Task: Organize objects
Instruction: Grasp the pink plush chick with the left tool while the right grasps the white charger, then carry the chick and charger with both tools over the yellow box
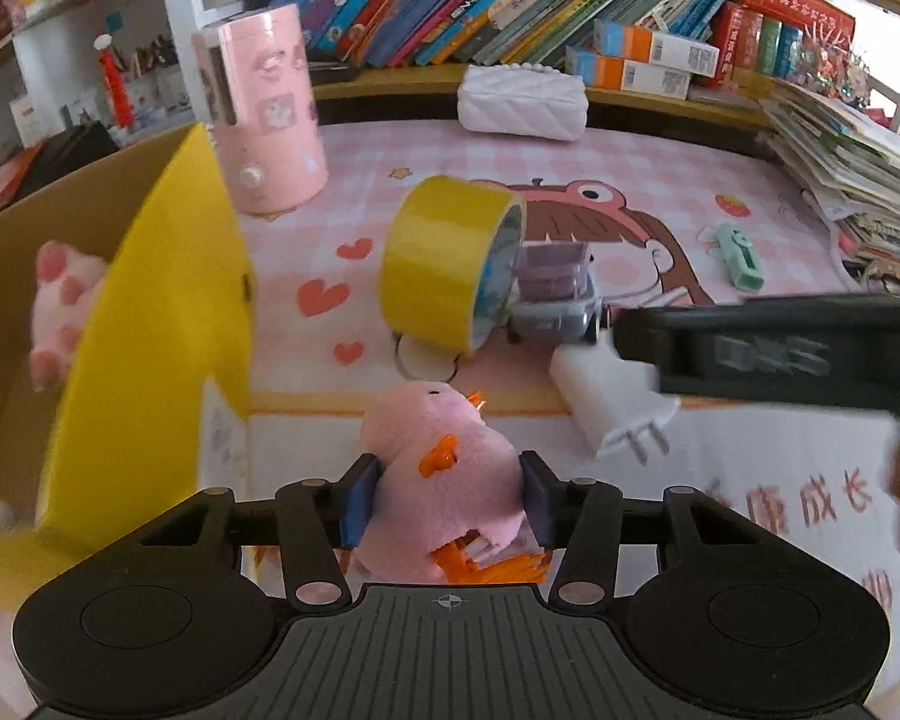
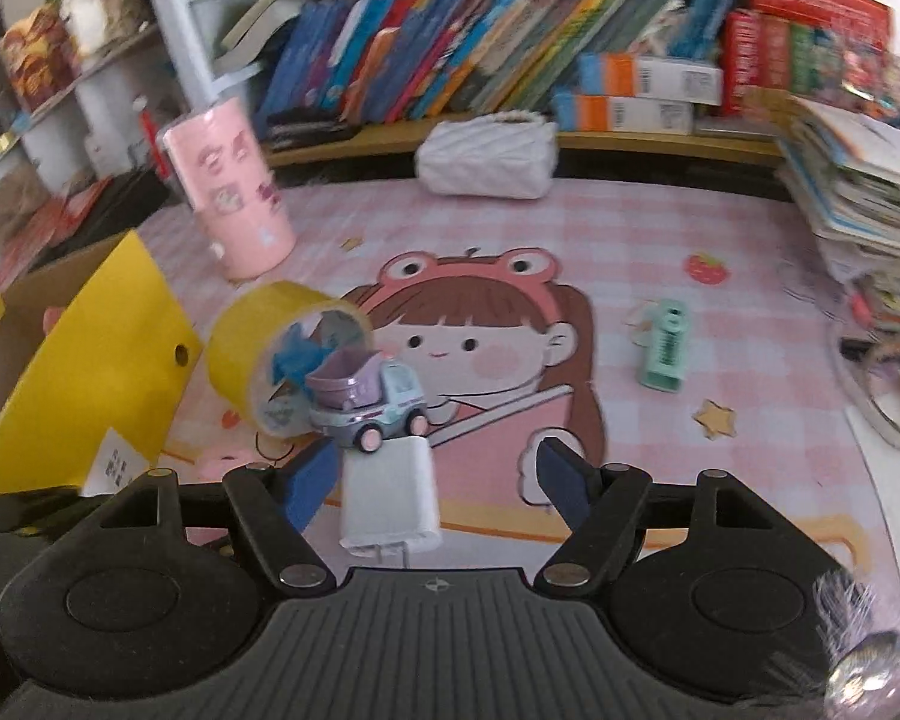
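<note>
Pink cartoon desk mat (image 2: pixel 630 228) below bookshelves: by the box (image 1: pixel 6 276) at left, your left gripper (image 1: pixel 450 495) squeezes the soft, light pink plush duck (image 1: pixel 444 474) mid-body; at right, your right gripper (image 2: pixel 435 480) stands open around the rigid, smooth white charger plug (image 2: pixel 390 492), best pinched across its flat sides.

Left gripper (image 1: pixel 450 498) and right gripper (image 2: pixel 438 480): black ribbed housing, round side discs, silver pivot rivets, blue finger pads (image 2: pixel 306 489).
</note>
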`<state>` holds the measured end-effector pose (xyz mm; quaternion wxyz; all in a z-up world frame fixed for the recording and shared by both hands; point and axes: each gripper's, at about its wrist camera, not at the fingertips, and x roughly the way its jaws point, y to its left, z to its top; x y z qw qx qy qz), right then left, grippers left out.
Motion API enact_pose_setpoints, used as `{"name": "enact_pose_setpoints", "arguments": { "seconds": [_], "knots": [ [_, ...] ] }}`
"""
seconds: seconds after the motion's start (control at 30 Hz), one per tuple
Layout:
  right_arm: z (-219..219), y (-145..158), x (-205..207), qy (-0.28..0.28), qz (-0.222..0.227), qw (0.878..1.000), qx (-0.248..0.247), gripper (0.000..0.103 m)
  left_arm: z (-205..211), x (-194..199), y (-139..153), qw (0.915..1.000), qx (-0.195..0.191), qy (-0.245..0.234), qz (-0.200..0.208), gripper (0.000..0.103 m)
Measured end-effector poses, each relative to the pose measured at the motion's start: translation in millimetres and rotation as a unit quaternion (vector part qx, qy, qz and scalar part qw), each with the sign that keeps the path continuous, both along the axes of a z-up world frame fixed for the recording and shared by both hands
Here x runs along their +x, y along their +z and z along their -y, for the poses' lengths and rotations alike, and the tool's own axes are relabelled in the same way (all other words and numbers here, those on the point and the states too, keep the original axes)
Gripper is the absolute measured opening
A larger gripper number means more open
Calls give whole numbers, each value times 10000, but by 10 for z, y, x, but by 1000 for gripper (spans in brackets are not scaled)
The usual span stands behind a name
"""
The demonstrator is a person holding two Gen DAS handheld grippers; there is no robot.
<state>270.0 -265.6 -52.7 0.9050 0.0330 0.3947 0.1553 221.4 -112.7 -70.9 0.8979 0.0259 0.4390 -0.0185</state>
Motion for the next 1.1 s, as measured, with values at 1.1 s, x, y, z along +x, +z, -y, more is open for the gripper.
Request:
{"name": "enact_pose_setpoints", "arguments": {
  "seconds": [1.1],
  "knots": [
    [-145,110,-741,-458,-323,9980,-282,41,-451,-717,392,9947,-817,-182,589,48]
  ]
}}
